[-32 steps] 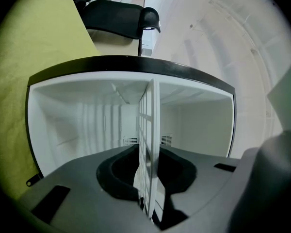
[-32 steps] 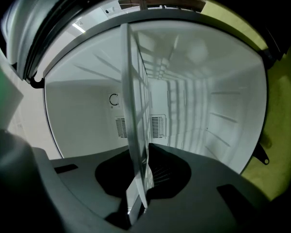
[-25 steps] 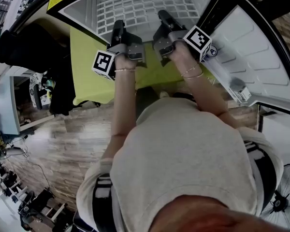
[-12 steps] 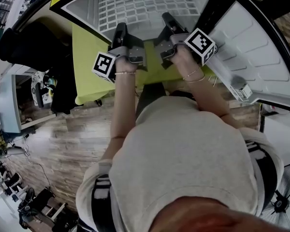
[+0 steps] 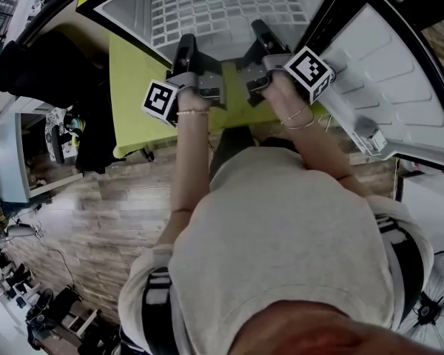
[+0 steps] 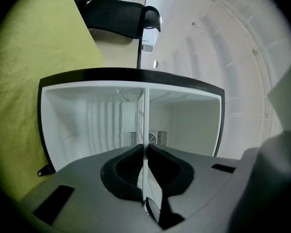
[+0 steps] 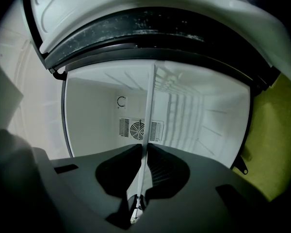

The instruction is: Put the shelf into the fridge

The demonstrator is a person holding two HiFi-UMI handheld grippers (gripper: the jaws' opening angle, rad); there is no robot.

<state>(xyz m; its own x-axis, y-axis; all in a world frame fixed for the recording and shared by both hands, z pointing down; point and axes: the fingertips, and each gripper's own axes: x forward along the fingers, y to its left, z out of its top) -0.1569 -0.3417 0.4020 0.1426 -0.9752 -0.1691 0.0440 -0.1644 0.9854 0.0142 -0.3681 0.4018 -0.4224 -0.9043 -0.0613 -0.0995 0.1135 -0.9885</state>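
Note:
The white wire shelf (image 5: 222,9) lies flat inside the open fridge (image 5: 126,9), its near edge toward me. My left gripper (image 5: 183,44) is shut on that edge at the left. My right gripper (image 5: 257,29) is shut on it further right. In the left gripper view the shelf (image 6: 143,120) shows edge-on as a thin white line pinched between the dark pads (image 6: 128,166) of the left gripper (image 6: 144,148). The right gripper view shows the same: the shelf (image 7: 150,106) runs from the closed jaws of the right gripper (image 7: 146,148) toward the fridge's back wall and fan vent (image 7: 138,129).
The fridge door (image 5: 399,87) stands open at the right, with its dark seal (image 7: 150,28) above the right gripper. A yellow-green cloth (image 5: 133,87) lies beside the fridge opening. A black chair (image 5: 29,65) is at the left and a floor fan (image 5: 436,302) at lower right.
Both grippers and the shelf have slid a little further toward the fridge interior. The person's arms have stretched slightly forward.

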